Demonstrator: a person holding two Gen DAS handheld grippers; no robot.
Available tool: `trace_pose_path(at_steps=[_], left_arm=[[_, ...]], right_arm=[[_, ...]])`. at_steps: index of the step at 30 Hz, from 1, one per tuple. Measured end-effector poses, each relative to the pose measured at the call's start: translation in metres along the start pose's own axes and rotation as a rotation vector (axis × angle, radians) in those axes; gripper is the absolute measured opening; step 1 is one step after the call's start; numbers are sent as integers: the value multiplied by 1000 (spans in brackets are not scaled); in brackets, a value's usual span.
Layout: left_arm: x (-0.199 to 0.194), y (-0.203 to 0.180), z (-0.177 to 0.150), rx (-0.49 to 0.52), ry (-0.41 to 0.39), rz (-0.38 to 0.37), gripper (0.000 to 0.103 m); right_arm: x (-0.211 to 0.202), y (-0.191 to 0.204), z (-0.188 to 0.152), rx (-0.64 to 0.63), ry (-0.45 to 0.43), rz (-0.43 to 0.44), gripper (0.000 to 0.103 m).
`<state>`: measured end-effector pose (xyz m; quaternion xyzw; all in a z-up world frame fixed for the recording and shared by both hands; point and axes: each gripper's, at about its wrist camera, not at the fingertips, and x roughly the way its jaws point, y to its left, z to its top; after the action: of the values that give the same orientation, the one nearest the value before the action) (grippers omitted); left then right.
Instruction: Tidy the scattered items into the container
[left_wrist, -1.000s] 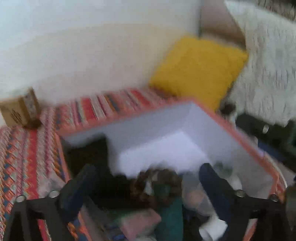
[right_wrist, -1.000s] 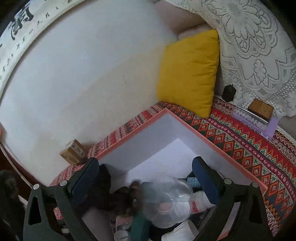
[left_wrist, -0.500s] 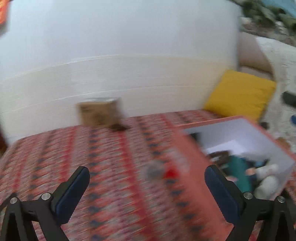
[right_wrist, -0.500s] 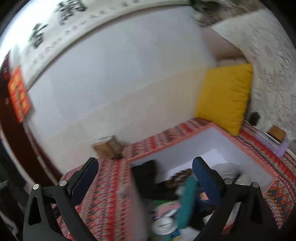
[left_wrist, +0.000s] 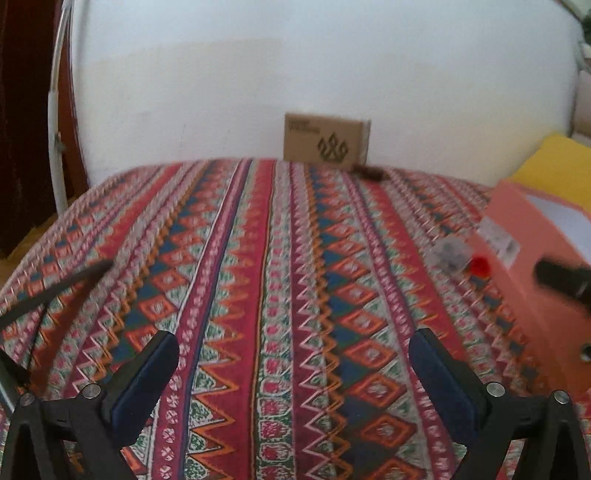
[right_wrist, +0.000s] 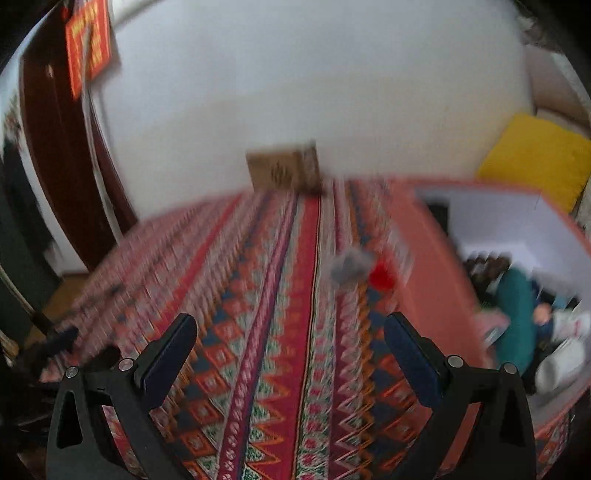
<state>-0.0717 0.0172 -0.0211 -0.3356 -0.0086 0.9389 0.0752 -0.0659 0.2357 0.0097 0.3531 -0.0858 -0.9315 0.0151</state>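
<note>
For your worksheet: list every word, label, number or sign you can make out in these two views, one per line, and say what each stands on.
Nothing can be read outright.
Cardboard box: two small printed lines above a dark emblem, too small to read.
Red wall hanging: yellow characters, too blurred to read.
Orange container: pale sticker on its side, print too blurred to read.

Matt woven patterned cloth (left_wrist: 280, 280) covers the surface; a plain brown cardboard box (left_wrist: 325, 142) stands behind.

left gripper (left_wrist: 293, 363): black angular frame, dark navy padded fingers (left_wrist: 144, 373), silver screws
right gripper (right_wrist: 290, 349): same black frame, navy pads (right_wrist: 412, 360), silver screws
</note>
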Motion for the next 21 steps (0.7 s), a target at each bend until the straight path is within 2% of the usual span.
trace_pose_path(at_steps=[4,8,14,17,21], left_arm=[[32,2,-8,4,52,32,103],[53,5,-15,-3,82,44,103],[74,12,-27,3,108,104,103],[78,15,-30,-12,117,120,103],[94,16,-38,-18,185,133,103]], right_arm=[[51,-2,-27,11,106,-60,103],[77,-2,-47,-35,135,-114,103],[94,-5,-81,-37,192,-165,103],[91,-3,-88,-45,170,-182,103],[87,-2,-91,-42,167,-188,103]])
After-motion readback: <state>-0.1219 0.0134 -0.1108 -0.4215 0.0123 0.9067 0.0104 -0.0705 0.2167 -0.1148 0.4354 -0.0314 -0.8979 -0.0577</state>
